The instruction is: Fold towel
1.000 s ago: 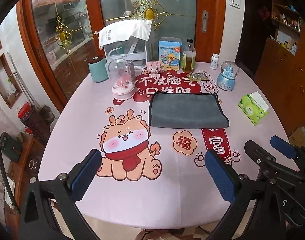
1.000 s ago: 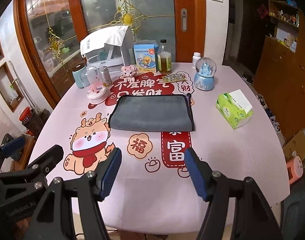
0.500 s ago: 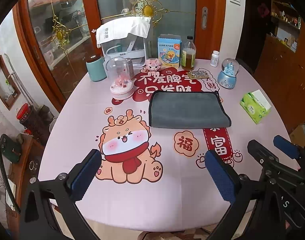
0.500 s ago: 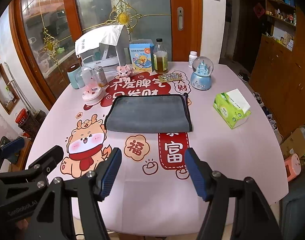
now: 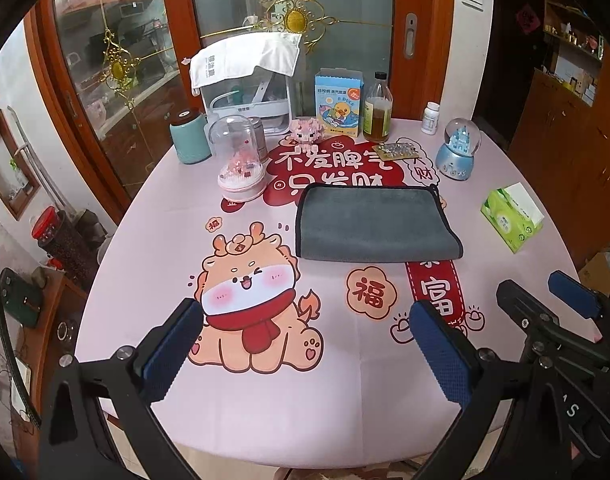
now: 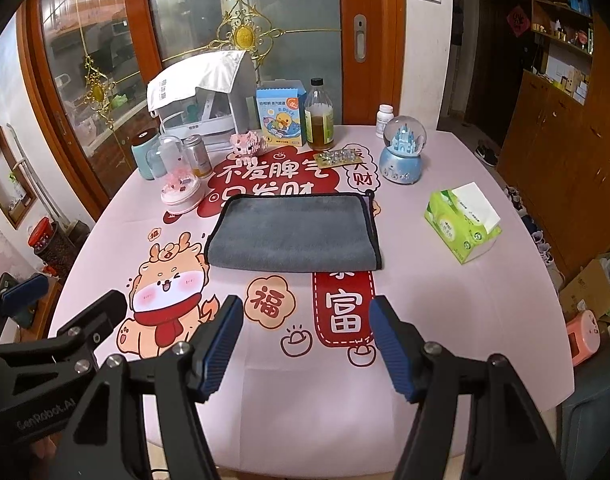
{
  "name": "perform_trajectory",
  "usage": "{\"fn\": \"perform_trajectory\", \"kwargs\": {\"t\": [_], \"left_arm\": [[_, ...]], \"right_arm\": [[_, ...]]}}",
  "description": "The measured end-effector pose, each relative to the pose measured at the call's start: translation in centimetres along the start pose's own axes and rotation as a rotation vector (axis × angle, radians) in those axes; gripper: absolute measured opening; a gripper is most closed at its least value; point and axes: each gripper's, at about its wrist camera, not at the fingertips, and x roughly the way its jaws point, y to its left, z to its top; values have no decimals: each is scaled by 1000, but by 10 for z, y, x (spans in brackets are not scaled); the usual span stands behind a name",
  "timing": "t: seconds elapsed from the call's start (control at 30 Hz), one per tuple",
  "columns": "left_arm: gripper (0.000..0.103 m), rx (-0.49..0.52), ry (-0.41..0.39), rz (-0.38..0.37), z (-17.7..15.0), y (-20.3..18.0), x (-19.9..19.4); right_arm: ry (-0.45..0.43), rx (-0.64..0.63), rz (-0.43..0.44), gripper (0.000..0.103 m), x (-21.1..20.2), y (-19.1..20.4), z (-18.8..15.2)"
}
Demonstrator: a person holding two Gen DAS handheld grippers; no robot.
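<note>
A grey towel [image 5: 373,224] with a dark border lies flat, folded into a rectangle, in the middle of the pink printed tablecloth; it also shows in the right wrist view [image 6: 295,234]. My left gripper [image 5: 305,344] is open and empty, held above the table's near edge, well short of the towel. My right gripper [image 6: 303,340] is open and empty too, also near the front edge. The right gripper shows in the left wrist view [image 5: 545,304] and the left gripper in the right wrist view [image 6: 61,300].
Behind the towel stand a glass dome ornament [image 5: 241,160], a teal canister [image 5: 189,136], a white appliance [image 5: 249,80], a blue box [image 5: 339,102], a bottle [image 5: 378,110], a snow globe [image 5: 457,152]. A green tissue pack [image 5: 513,216] lies at right.
Both grippers have drawn back and risen a little from the table; the towel looks slightly farther away. The towel has not moved and both grippers stay open.
</note>
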Motion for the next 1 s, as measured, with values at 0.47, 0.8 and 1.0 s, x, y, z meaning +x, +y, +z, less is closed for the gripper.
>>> {"fn": "perform_trajectory", "kwargs": {"t": [0.47, 0.8, 1.0], "left_arm": [[102, -5, 20, -6, 4, -2, 16], [102, -9, 25, -1, -2, 3, 15], [102, -10, 31, 2, -4, 7, 13]], "right_arm": [[1, 0, 2, 66, 1, -1, 2], [6, -1, 6, 66, 4, 1, 2], [11, -4, 9, 66, 6, 4, -2]]}}
